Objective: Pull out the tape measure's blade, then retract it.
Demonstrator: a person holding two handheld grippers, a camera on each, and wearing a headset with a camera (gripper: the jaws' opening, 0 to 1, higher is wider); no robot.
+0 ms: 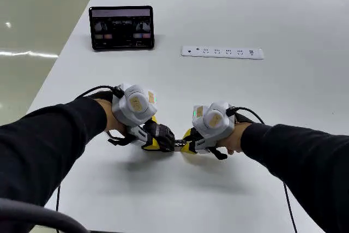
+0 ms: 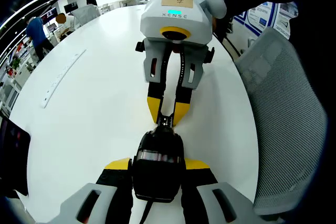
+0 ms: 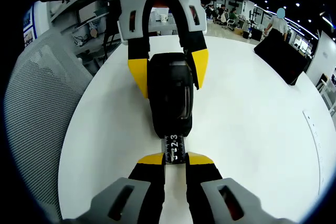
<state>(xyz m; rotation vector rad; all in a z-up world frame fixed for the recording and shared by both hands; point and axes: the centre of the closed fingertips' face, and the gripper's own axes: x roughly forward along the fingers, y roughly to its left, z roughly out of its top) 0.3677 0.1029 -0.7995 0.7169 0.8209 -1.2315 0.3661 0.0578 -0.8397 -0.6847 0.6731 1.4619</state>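
The white surface (image 1: 229,15) takes up most of the head view, with pale floor along its left side. A grey mesh chair (image 2: 289,119) stands just beside the surface's edge in the left gripper view. A dark tablet (image 1: 121,27) stands propped near the far left of the surface, its screen lit. A long white power strip (image 1: 222,52) lies flat to the right of it, well apart from the work.

Two sleeved arms reach in from the near corners and meet near the middle of the surface. The left gripper (image 1: 154,136) points toward the right one. Its yellow-tipped fingers (image 2: 118,164) are clamped on either side of the tape measure (image 2: 157,163), a black case with yellow on it that sits low on the surface between the two grippers. The right gripper (image 1: 185,147) faces it from the other side, very near. Its fingers (image 3: 152,159) are pressed together on the blade (image 3: 174,148).

Only a short piece of the blade shows outside the case. In the right gripper view it carries black numbers 2 and 3 just in front of the case's mouth.
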